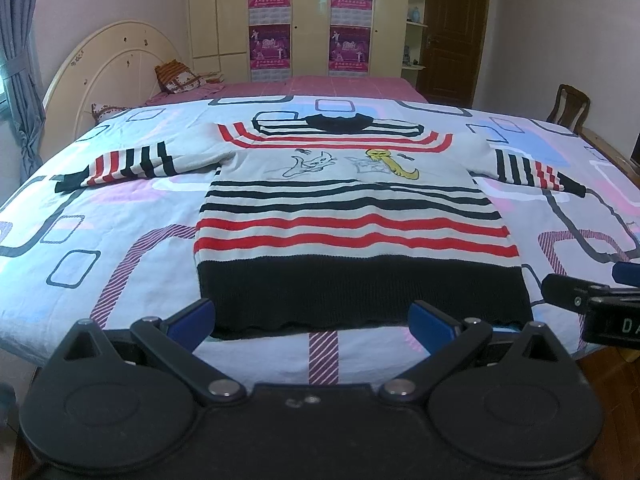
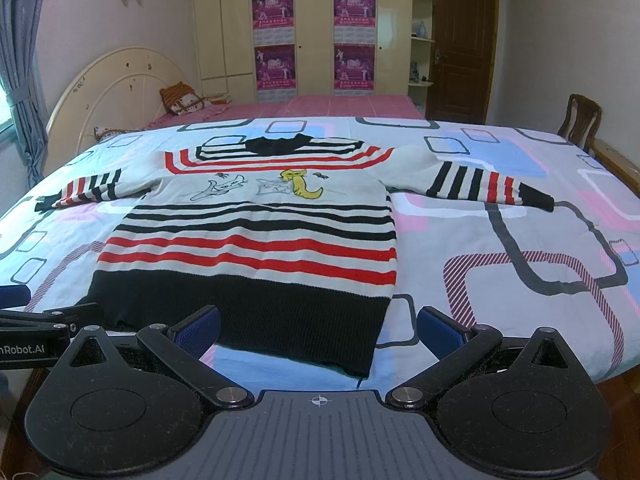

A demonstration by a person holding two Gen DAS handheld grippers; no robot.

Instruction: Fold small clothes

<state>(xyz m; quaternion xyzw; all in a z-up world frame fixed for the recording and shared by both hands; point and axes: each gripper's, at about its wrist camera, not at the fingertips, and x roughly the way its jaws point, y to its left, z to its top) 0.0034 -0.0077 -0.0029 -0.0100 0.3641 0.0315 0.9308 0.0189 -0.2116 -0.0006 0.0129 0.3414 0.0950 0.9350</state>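
Observation:
A small striped sweater (image 1: 344, 216) (image 2: 256, 236) lies flat, front up, on the patterned bedspread (image 1: 100, 240) (image 2: 500, 248), sleeves spread to both sides and its black hem nearest me. My left gripper (image 1: 312, 322) hovers open just before the hem, blue pads wide apart with nothing between them. My right gripper (image 2: 318, 330) is open too, near the hem's right corner. Each gripper shows at the edge of the other's view: the right one (image 1: 592, 296), the left one (image 2: 48, 320).
The bed's near edge runs just below the hem. A round headboard (image 1: 112, 64) and pillows (image 1: 180, 76) sit far left, a wardrobe with posters (image 1: 308, 20) behind, a wooden chair (image 1: 568, 108) and a door (image 1: 456, 28) at right.

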